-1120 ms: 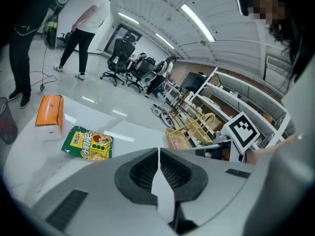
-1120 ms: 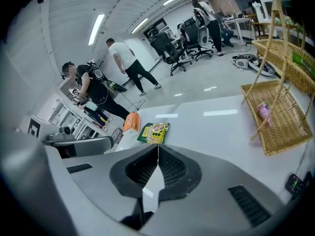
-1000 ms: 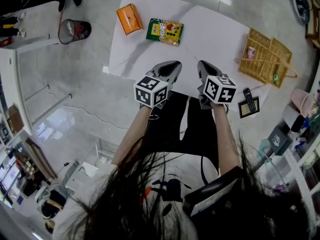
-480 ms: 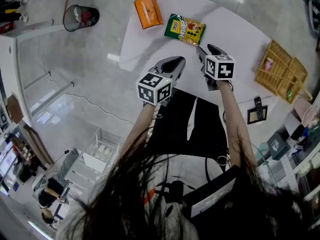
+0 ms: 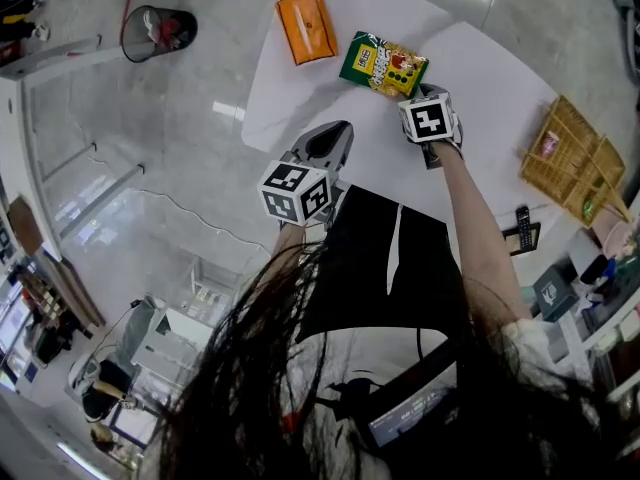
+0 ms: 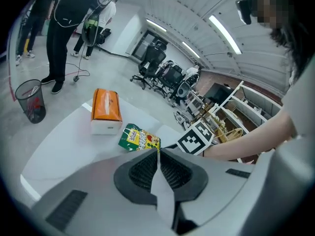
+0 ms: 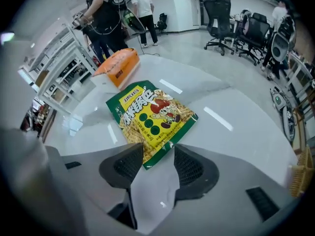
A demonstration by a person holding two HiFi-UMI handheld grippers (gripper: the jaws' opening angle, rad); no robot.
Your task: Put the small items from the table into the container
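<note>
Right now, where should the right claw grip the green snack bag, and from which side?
Take the near corner of the green snack bag, coming down from the person's side. It lies flat on the white table, so only a thin edge offers purchase. The right claw is opening with that corner between its jaws, not yet pinched.

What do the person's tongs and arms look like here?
The left tongs and right tongs have smooth grey shells, black ribbed pads and a white cube with black square markers. Forearms bare; a pale short sleeve shows. The right jaws are opening, a snack bag corner between them.
</note>
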